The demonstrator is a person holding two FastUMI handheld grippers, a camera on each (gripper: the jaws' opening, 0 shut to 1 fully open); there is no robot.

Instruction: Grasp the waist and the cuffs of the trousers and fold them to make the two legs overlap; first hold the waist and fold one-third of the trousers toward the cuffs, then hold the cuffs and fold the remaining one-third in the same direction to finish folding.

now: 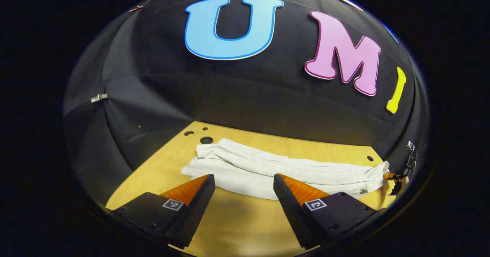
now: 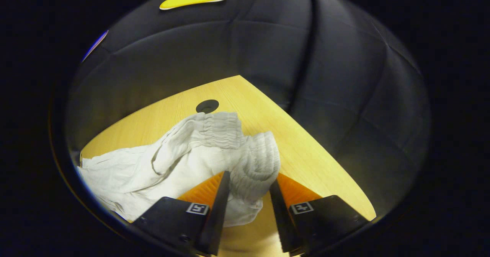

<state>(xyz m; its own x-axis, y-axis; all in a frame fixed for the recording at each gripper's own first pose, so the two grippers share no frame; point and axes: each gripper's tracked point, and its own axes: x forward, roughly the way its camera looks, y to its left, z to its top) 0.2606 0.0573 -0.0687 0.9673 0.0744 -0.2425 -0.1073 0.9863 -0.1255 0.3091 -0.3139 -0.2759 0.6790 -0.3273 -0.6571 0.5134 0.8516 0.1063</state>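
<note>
on the wooden table (image 1: 237,226) the white trousers (image 1: 275,171) lie stretched out sideways, legs bunched together in loose folds, reaching from near two dark holes (image 1: 206,139) at one end to the table's far edge at the other. in the right gripper view the gathered elastic waist (image 2: 245,153) rises in a hump, and the right gripper (image 2: 249,182) has that ribbed band between its fingers, which sit close against the cloth on both sides, gripping it. the left gripper (image 1: 243,181) hovers just before the trousers' near edge, its fingers spread wide with bare table between them, holding nothing. black booth cloth (image 1: 160,96) stands behind the table.
</note>
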